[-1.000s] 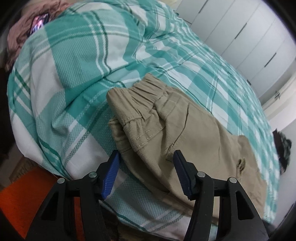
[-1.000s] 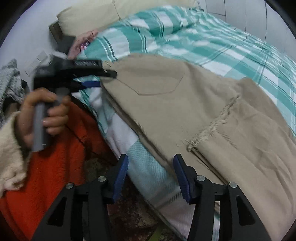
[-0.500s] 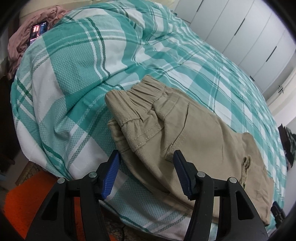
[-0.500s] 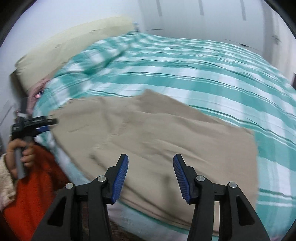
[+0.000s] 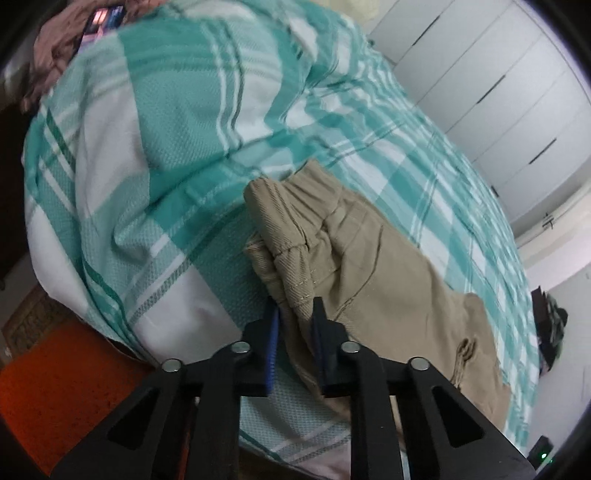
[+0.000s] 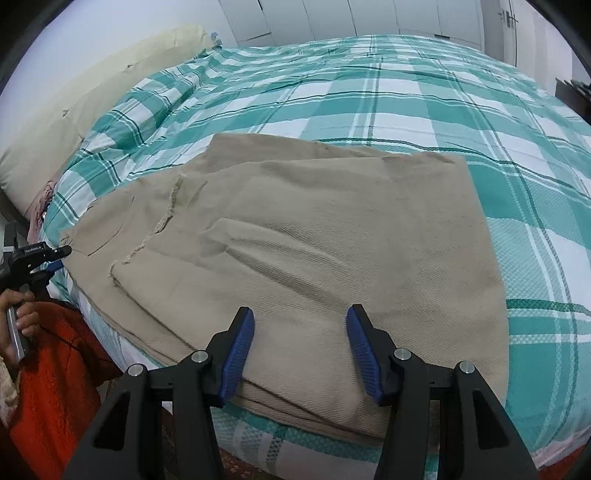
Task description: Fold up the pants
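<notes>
Tan pants (image 6: pixel 314 236) lie folded lengthwise along the near edge of a bed; the frayed leg ends are doubled back over the legs. In the left wrist view my left gripper (image 5: pixel 295 314) is shut on the near corner of the elastic waistband (image 5: pixel 291 236), which bunches up between the blue pads. In the right wrist view my right gripper (image 6: pixel 300 328) is open, its fingers straddling the near folded edge of the pants' legs. The left gripper (image 6: pixel 55 254) shows at the far left of that view, at the waist end.
The bed has a teal and white plaid cover (image 6: pixel 406 92) and a cream pillow (image 6: pixel 92 96) at its head. White wardrobe doors (image 5: pixel 498 85) stand behind. An orange sleeve (image 6: pixel 55 369) is at the left. A pink cloth with a phone (image 5: pixel 99 18) lies near the pillow.
My left gripper has closed on the waistband corner and pulled it up into folds. My right gripper has swung from the bed's side to the leg end of the pants, still open.
</notes>
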The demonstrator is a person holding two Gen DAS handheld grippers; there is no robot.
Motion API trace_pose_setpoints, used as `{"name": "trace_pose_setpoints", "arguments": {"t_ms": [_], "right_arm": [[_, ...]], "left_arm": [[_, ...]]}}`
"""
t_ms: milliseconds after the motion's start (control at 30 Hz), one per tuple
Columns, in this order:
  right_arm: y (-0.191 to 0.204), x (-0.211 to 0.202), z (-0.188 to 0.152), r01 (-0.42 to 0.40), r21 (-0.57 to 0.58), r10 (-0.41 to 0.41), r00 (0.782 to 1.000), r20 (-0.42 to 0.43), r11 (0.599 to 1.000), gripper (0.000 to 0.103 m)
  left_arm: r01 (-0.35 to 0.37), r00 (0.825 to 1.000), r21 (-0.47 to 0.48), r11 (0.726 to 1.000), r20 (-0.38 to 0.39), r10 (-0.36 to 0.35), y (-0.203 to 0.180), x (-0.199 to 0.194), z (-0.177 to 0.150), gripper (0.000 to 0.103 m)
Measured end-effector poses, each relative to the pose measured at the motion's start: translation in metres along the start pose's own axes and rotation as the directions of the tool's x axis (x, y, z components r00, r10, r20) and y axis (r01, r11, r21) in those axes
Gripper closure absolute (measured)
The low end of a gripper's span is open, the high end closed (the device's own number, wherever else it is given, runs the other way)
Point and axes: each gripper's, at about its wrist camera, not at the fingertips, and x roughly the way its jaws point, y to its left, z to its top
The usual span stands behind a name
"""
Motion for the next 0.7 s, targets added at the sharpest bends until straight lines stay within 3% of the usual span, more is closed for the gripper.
{"name": "trace_pose_setpoints", "arguments": {"t_ms": [167, 300, 433, 533, 700], "right_arm": [[0.005, 0.002, -0.001, 0.007, -0.023, -0.007, 1.000, 0.003, 1.000, 0.050], [0.003, 0.002, -0.001, 0.002, -0.022, -0.002, 1.000, -0.002, 1.000, 0.050], [0.002, 0.002, 0.000, -0.002, -0.022, 0.002, 1.000, -0.001, 1.000, 0.049], [0.000, 0.002, 0.001, -0.010, -0.018, 0.010, 1.000, -0.003, 1.000, 0.049], [-0.012, -0.014, 0.008, -0.069, 0.082, 0.069, 0.998, 0.002, 0.994, 0.050]], "left_arm": [[-0.062, 0.994, 0.107, 0.992, 0.094, 0.052, -0.032, -0.026, -0.004, 0.093], [0.001, 0.991, 0.116, 0.993, 0.129, -0.016, -0.054, -0.057, 0.001, 0.094], [0.068, 0.977, 0.275, 0.959, 0.177, -0.120, -0.117, -0.097, -0.001, 0.094], [0.139, 0.958, 0.437, 0.889, 0.167, -0.232, -0.181, -0.119, -0.019, 0.094], [0.254, 0.933, 0.666, 0.702, 0.023, -0.360, -0.285, -0.116, -0.085, 0.094]]}}
